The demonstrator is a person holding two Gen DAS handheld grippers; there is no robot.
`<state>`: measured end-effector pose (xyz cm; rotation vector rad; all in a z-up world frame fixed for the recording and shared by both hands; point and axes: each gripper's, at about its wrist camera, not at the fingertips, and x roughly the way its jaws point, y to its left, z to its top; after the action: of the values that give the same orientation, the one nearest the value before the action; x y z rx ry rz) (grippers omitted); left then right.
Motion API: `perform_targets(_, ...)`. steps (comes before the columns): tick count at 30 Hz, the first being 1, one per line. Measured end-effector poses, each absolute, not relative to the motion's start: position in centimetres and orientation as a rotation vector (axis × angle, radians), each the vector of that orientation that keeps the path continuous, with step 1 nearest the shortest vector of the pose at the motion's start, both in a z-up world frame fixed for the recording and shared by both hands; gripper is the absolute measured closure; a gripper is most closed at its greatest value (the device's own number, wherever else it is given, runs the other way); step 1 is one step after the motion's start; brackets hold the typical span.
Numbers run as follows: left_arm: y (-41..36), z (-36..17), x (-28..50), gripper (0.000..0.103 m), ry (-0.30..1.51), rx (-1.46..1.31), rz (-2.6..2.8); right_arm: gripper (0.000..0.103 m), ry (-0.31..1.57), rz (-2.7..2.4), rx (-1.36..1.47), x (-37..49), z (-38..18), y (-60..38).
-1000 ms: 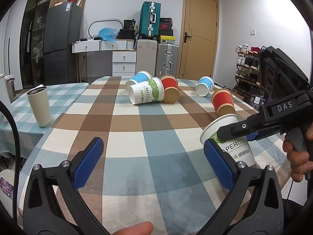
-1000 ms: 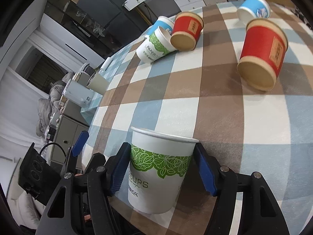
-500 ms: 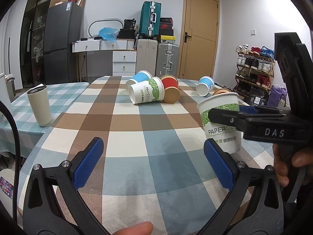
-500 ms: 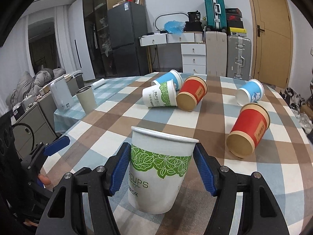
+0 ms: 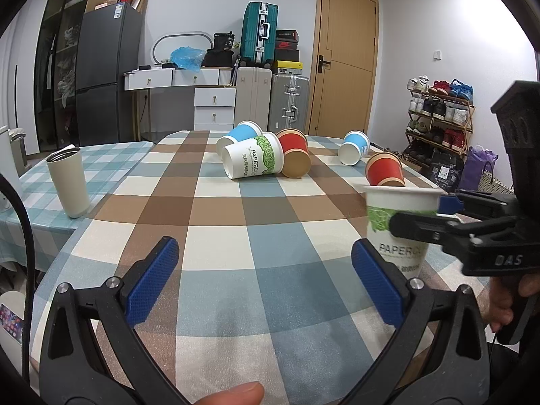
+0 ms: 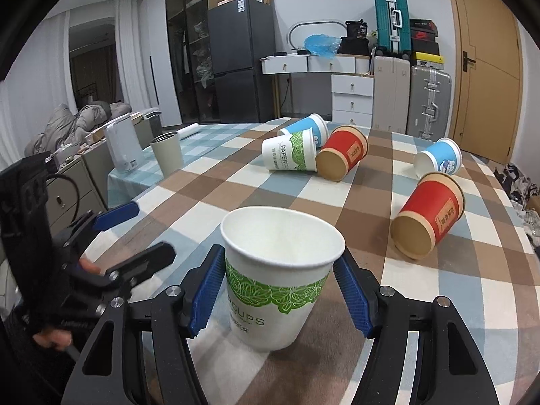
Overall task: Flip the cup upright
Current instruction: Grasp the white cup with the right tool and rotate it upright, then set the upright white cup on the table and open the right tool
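A white paper cup with a green leaf band (image 6: 275,283) stands upright, mouth up, its base low over the checked tablecloth (image 6: 438,290); contact with the cloth cannot be told. My right gripper (image 6: 281,290) is shut on the cup, a blue pad on each side of its wall. The cup also shows at the right of the left wrist view (image 5: 396,233), with the right gripper (image 5: 435,216) across it. My left gripper (image 5: 265,283) is open and empty, low over the near table edge, left of the cup.
Several cups lie on their sides farther back: a white and green one (image 6: 292,154), two blue ones (image 6: 438,160), two red ones (image 6: 428,216). A beige tumbler (image 5: 68,182) stands at the left. The table edge is near the right of the held cup.
The right gripper has lowered the cup toward the table and tipped down, so the cup's open mouth now shows. The left gripper has not moved.
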<state>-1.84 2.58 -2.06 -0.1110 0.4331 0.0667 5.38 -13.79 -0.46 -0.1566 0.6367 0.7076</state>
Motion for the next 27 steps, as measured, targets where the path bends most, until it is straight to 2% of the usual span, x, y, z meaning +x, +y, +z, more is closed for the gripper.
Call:
perform_targets(5, 2.6, -2.0, -1.9, 0.001, 0.432, -0.111, 0.066, 0.038, 0.624, 0.74, -0.195, 4.0, -0.7, -14.7)
perform_targets(12, 2.6, -2.1, -1.8, 0.001, 0.433, -0.112, 0.066, 0.038, 0.501, 0.691, -0.206, 3.1, -1.1, -14.4)
perform_targets(22, 2.6, -2.0, -1.9, 0.001, 0.433, -0.112, 0.065, 0.038, 0.524, 0.67, -0.219, 4.3, -1.7, -13.4)
perform_targets(25, 2.4, -2.1, -1.7, 0.001, 0.436, -0.115, 0.058, 0.035, 0.528, 0.673, -0.224, 4.3, -1.8, -13.4)
perform_targets(26, 2.4, -2.1, -1.7, 0.001, 0.437, -0.115, 0.056, 0.031, 0.53, 0.678, -0.22, 4.3, -1.8, -13.5)
perform_targets(27, 2.3, -2.1, -1.7, 0.001, 0.438, -0.117, 0.054, 0.023, 0.532, 0.681, -0.213, 4.4, -1.8, -13.6)
